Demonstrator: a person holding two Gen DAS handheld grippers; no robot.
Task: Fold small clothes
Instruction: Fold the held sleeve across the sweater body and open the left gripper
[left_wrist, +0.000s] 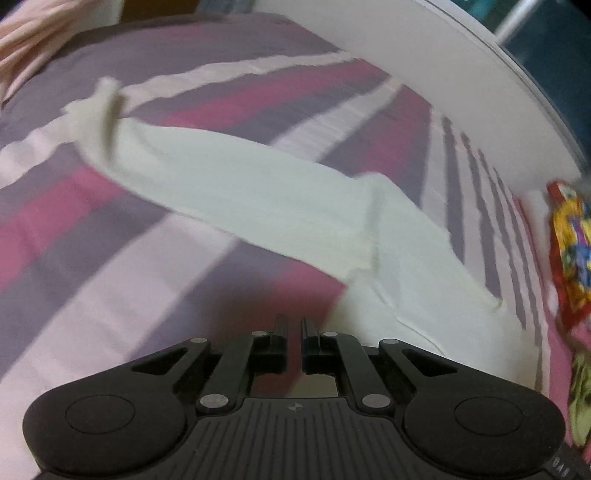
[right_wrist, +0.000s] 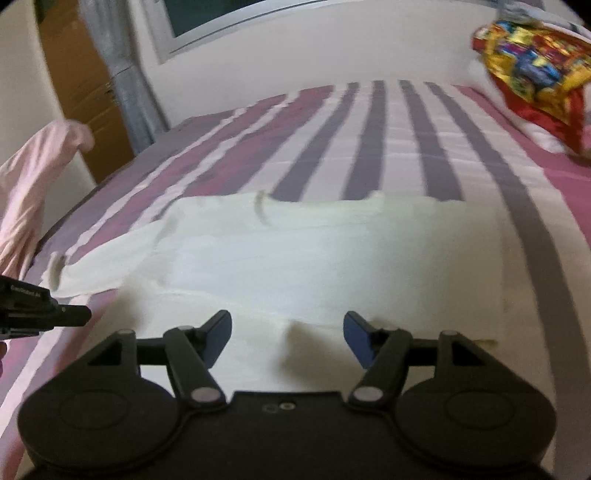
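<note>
Left wrist view, left to right: pink cloth (left_wrist: 26, 44) at the far upper left, well beyond the jaws; striped bedsheet (left_wrist: 110, 258) in purple, magenta and pale pink under everything; white garment (left_wrist: 258, 199) lies on it, one long sleeve running up and away to the left of the jaws, its cuff crumpled, the body spreading ahead and to the right of the jaws; left gripper (left_wrist: 294, 325) with jaws clenched together, nothing between them, tips over bare sheet just beside the garment's near edge; contact with the cloth cannot be told; a bright red-and-yellow printed cloth (left_wrist: 569, 251) far right, apart from the garment. Right wrist view, left to right: left gripper's black tip (right_wrist: 74, 316) enters at the left edge, level with the jaws, just beside the sleeve; white garment (right_wrist: 314, 258) laid flat directly ahead of the jaws, sleeve trailing off to the left; right gripper (right_wrist: 287, 334) with jaws released, spread wide, holding nothing, a small raised fold of the garment's near hem between and just ahead of them, pads not pressing on it; printed cloth (right_wrist: 535, 66) far beyond, upper right; frame blurred.
</note>
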